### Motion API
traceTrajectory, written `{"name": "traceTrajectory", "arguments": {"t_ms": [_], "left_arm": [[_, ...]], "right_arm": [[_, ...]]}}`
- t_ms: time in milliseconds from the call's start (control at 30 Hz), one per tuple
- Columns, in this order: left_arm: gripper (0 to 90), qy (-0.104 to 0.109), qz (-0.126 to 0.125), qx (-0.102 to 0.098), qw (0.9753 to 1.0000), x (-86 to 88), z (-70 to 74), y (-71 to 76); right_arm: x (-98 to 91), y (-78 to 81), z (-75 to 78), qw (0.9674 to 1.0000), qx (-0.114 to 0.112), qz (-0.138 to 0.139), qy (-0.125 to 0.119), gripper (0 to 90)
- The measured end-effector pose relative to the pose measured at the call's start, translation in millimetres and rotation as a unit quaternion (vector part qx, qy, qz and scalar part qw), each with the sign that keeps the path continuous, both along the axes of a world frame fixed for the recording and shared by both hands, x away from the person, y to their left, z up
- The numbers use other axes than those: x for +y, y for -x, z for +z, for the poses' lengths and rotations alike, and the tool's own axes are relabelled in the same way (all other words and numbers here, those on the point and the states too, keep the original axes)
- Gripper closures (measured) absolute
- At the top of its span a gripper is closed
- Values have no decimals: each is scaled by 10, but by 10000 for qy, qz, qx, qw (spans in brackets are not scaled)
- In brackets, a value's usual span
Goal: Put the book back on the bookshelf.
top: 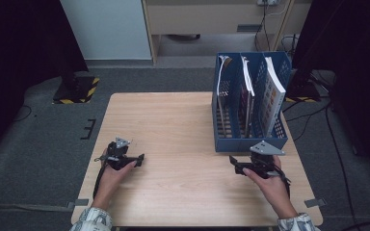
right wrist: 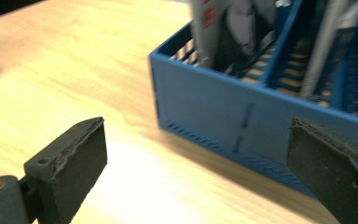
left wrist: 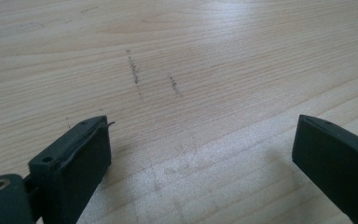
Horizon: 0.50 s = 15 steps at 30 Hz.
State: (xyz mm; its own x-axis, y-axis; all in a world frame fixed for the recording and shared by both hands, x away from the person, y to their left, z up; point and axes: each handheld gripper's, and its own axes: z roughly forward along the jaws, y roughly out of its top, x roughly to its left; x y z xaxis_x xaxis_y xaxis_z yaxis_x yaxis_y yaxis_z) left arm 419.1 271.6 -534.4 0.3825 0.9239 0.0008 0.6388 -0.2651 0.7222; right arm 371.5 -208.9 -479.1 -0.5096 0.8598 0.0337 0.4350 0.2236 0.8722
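Note:
A blue slotted file rack (top: 250,139) stands on the right half of the wooden table (top: 173,125), holding three upright books or magazines (top: 272,91). My right gripper (top: 235,165) rests just in front of the rack's near wall, jaws wide apart and empty; in the right gripper view the rack (right wrist: 223,116) fills the upper right, close ahead of the gripper (right wrist: 200,163). My left gripper (top: 139,160) lies at the table's near left, open over bare wood. In the left gripper view its jaws (left wrist: 200,158) stand wide apart above the scuffed tabletop (left wrist: 168,70).
The table's near edge runs just behind both hands. Beyond the far edge is grey carpet, a stand base with yellow-black tape (top: 75,90) at the left and cables (top: 313,115) at the right. Bare wood lies between the grippers.

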Motion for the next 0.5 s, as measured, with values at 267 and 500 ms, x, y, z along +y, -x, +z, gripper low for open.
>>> {"name": "traceTrajectory", "arguments": {"t_ms": [267, 500], "left_arm": [[43, -26, -19, 27, 10000, -8, -10, 0], [44, -41, -22, 35, 10000, -9, -14, 0]], "right_arm": [[131, 12, -112, 9991, 240, 282, 184, 58], [245, 13, -183, 9975, 375, 505, 319, 59]]}}
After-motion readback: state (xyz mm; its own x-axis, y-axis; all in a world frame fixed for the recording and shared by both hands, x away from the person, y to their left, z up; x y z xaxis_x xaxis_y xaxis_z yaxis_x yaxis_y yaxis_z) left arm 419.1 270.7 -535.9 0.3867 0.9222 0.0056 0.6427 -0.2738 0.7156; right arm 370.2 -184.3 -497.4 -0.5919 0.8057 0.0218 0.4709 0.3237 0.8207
